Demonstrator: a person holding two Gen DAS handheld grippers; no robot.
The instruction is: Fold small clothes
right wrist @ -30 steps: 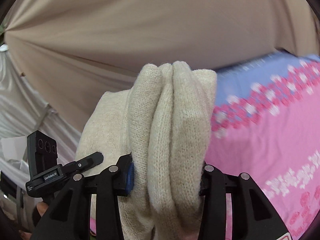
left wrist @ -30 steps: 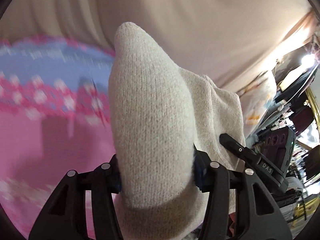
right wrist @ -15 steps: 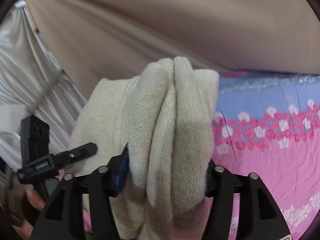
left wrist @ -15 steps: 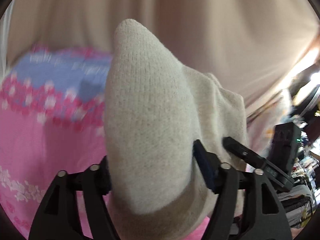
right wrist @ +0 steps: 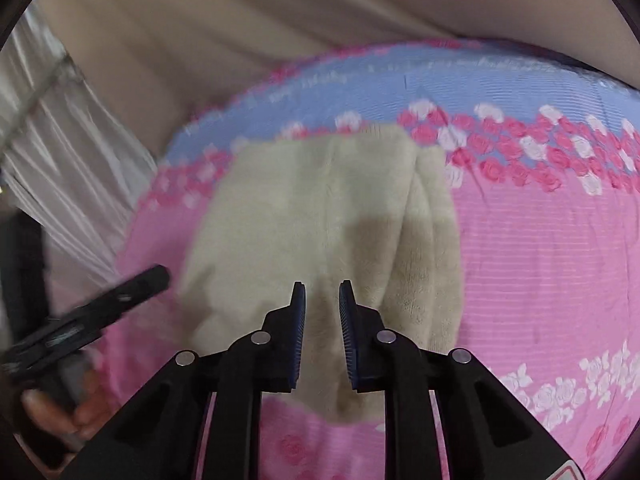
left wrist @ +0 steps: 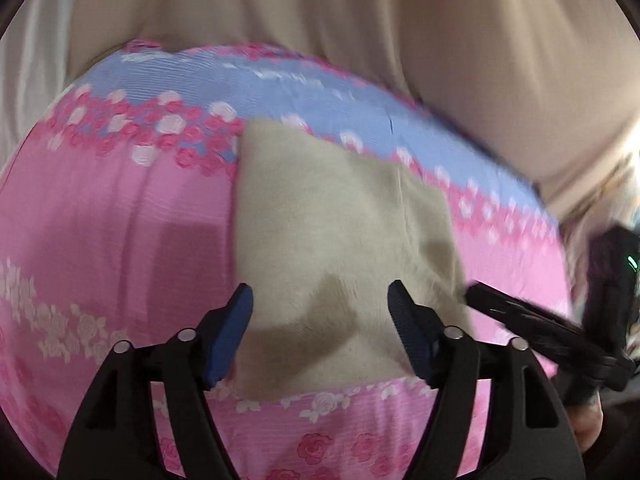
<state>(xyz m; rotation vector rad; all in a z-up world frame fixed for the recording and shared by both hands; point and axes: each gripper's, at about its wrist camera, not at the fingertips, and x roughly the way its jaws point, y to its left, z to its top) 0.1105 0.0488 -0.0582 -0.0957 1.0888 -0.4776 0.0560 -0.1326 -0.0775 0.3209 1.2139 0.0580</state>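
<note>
A beige knit garment [left wrist: 336,240] lies folded in a rough rectangle on the pink and blue floral sheet [left wrist: 100,220]. My left gripper [left wrist: 320,300] hangs just above its near edge, jaws wide open and empty. In the right wrist view the same garment [right wrist: 304,216] lies flat with thick folded layers along its right side. My right gripper [right wrist: 322,294] is above its near edge, jaws close together with a narrow gap, holding nothing. Each view shows the other gripper at its side: the right one [left wrist: 532,320] and the left one [right wrist: 92,312].
The sheet [right wrist: 540,260] covers a raised surface with a blue band at the far edge. A beige curtain [left wrist: 360,20] hangs behind it. White pleated fabric [right wrist: 52,152] hangs at the left. Clutter [left wrist: 624,184] sits at the far right.
Both grippers let go of the garment they held up. It now lies flat on the sheet. The left jaws opened wide and both grippers pulled back.
</note>
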